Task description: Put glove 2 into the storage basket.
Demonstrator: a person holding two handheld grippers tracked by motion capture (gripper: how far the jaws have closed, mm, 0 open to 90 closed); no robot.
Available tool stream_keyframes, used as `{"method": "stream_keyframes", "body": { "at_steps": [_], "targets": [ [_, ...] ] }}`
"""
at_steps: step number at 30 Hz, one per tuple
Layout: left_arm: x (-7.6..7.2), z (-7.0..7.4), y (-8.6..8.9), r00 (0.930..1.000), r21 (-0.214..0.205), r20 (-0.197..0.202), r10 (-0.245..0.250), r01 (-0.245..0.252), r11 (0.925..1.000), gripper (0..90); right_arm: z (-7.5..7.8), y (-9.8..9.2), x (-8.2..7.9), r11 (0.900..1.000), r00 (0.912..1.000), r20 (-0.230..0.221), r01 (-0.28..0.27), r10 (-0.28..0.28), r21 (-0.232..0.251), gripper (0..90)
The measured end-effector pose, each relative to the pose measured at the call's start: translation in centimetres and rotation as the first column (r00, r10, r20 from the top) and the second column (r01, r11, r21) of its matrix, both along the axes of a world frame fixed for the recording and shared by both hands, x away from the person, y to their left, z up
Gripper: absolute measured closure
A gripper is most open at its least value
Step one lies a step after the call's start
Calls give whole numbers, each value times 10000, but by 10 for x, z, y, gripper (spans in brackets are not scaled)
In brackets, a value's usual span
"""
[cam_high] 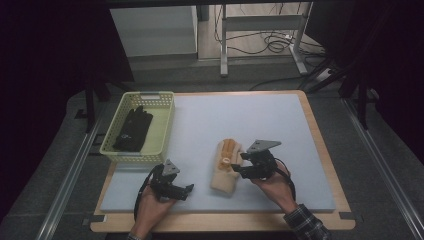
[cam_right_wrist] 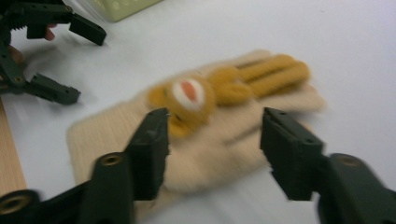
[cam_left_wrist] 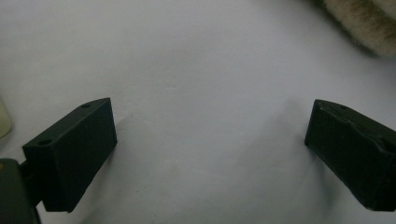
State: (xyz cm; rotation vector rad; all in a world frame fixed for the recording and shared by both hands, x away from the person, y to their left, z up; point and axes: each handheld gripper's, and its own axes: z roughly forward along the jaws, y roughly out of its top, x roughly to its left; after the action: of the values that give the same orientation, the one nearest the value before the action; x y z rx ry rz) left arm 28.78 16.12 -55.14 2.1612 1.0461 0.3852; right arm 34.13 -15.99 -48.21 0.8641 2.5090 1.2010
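Beige glove [cam_high: 224, 170] on pale mat [cam_high: 270, 125], mid-near
Right gripper [cam_high: 239, 164] spread over it; left gripper [cam_high: 189, 191] spread, nearer left

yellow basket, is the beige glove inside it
No, the beige glove lies on the grey mat beside the right claw, while the yellow basket holds a black glove.

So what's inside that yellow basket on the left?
A dark glove lies in the yellow basket, fingers towards the far end. Whatever might sit beneath it is covered.
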Motion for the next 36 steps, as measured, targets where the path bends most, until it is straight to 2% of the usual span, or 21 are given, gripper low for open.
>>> {"method": "stream_keyframes", "body": {
  "at_steps": [3,5,10,15,18,22,36],
  "targets": [
    [0,0,0,10000,-6,-1,1,-1,10000,25,-5,-14,-4,9998,10000,23,82,-82,-181,635],
    [0,0,0,10000,-5,-3,3,-3,10000,25,-11,-20,-8,9997,9999,-110,-87,85,-230,743],
    [0,0,0,10000,-3,0,2,-2,10000,25,-27,-22,-15,9992,9982,-509,-340,329,-207,877],
    [0,0,0,10000,-10,3,4,-4,10000,25,-42,-12,-16,9976,9955,-810,-526,488,-455,886],
    [0,0,0,10000,-8,3,3,-2,10000,26,-47,-3,-16,9967,9961,-708,-563,521,-586,886],
    [0,0,0,10000,-10,3,4,-4,10000,26,-48,7,-14,9955,9970,-522,-605,568,-730,887],
    [0,0,0,10000,-1,-6,2,-2,10000,25,-51,42,-2,9954,9976,-309,-640,620,-708,887]
  ]
}}
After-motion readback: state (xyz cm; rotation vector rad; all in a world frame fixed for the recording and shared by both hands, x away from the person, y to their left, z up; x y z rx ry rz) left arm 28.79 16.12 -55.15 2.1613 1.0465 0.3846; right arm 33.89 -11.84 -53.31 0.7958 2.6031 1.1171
